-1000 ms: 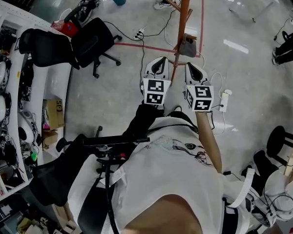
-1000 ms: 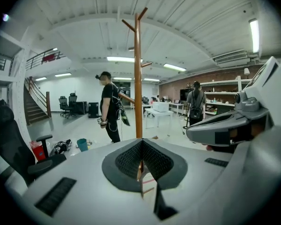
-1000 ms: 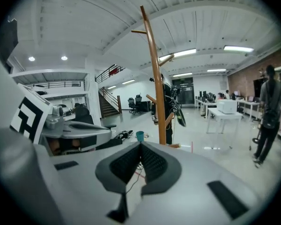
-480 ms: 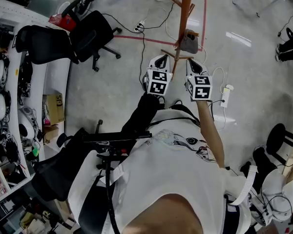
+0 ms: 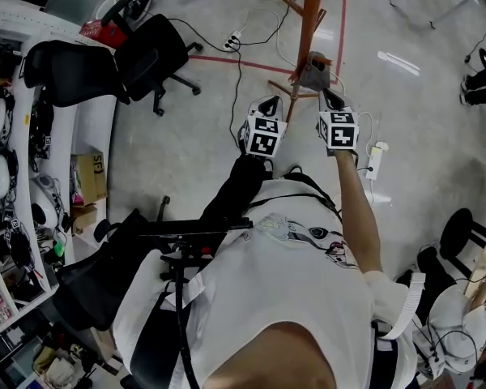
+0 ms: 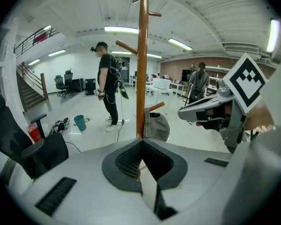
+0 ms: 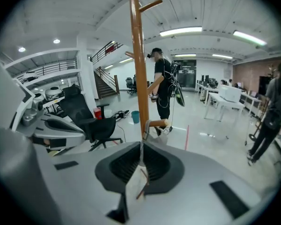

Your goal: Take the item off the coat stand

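Plainly the right gripper (image 5: 327,100) is nearer: the bag (image 5: 312,73) hangs from a low peg on the stand (image 5: 310,14), just ahead of it. The left gripper (image 5: 266,107) sits beside the pole. Both pairs of fingers are closed and empty.

Coat stand (image 5: 309,14) dead ahead, and its pole runs up between the two grippers: left gripper (image 5: 265,106) on its left, right gripper (image 5: 326,96) on its right. The item (image 5: 313,73) hangs on a low peg on the pole's right side, just ahead of the right gripper. Office chairs (image 5: 146,59) sit well off left, with shelves (image 5: 4,160) beyond them. A power strip (image 5: 377,159) lies on the floor, right of the right gripper.
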Tool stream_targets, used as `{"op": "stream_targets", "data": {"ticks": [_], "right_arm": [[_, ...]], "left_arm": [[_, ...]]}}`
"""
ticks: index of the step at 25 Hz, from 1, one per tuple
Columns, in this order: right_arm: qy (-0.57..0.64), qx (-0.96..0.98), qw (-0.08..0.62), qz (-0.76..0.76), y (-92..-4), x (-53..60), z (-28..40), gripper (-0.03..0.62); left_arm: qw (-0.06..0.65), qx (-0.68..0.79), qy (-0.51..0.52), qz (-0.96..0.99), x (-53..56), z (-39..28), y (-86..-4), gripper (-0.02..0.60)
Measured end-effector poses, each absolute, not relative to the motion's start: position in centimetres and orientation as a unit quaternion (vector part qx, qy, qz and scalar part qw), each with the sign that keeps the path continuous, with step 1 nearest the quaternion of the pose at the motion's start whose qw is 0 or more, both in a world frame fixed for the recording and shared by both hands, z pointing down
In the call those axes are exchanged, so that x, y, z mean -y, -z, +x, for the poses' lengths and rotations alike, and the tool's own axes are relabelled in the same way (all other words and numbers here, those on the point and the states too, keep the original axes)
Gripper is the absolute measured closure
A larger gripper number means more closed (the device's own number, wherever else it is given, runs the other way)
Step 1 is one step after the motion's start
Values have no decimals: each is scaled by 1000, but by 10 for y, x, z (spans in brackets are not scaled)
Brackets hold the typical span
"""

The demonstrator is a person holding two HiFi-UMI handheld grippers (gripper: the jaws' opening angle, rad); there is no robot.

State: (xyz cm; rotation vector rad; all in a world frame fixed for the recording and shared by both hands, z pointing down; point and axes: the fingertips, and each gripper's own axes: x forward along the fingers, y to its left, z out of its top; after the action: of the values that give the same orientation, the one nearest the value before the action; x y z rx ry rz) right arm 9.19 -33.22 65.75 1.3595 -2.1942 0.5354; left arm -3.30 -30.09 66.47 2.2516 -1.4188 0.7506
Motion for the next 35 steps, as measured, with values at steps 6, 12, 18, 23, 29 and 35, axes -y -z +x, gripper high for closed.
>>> {"op": "stream_targets", "data": {"ticks": [6, 12, 18, 23, 29, 35], "right_arm": [[-202, 797, 268, 502, -676, 363, 105, 564], [-227, 797, 292, 478, -702, 380, 108, 423], [-271, 791, 324, 443, -741, 392, 106, 386], [-269, 781, 324, 462, -753, 400, 115, 421], [-241, 780, 311, 487, -738, 398, 108, 572], [-222, 779, 269, 522, -700, 382, 122, 574]], "left_arm": [[200, 501, -276, 796, 303, -35, -669, 580], [202, 498, -282, 795, 298, -41, -674, 580], [209, 503, -291, 786, 287, -57, -677, 580], [213, 516, -300, 773, 274, -76, -681, 580], [217, 534, -294, 763, 267, -103, -680, 580], [207, 526, -280, 776, 271, -94, -672, 580]]}}
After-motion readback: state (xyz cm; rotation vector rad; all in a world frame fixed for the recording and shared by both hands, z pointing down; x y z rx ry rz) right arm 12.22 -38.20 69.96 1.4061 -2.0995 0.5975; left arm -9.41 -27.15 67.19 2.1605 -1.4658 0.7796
